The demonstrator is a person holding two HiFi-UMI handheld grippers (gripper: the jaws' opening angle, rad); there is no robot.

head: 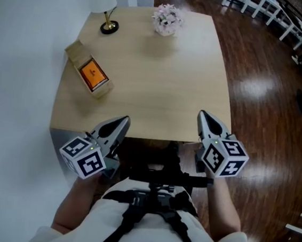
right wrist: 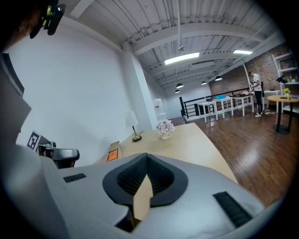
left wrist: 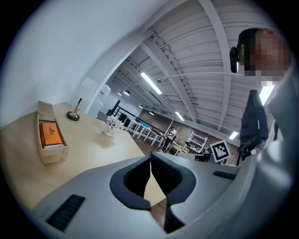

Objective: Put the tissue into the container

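A long wooden box (head: 75, 51) lies on the left side of the light wooden table (head: 160, 81), and an orange packet (head: 93, 74) lies flat inside it. The left gripper view shows the same box (left wrist: 46, 156) with the packet (left wrist: 50, 134) in it. My left gripper (head: 125, 119) hovers at the table's near edge, shut and empty, with its jaws touching (left wrist: 150, 159). My right gripper (head: 201, 113) is over the near right edge, also shut with nothing between its jaws (right wrist: 147, 158). Both are well short of the box (right wrist: 113, 151).
A small lamp with a white shade (head: 108, 24) stands at the far left corner. A pot of pale flowers (head: 167, 20) sits at the far middle. Dark wooden floor lies to the right, with white chairs (head: 259, 5) and other furniture beyond. A white wall runs along the left.
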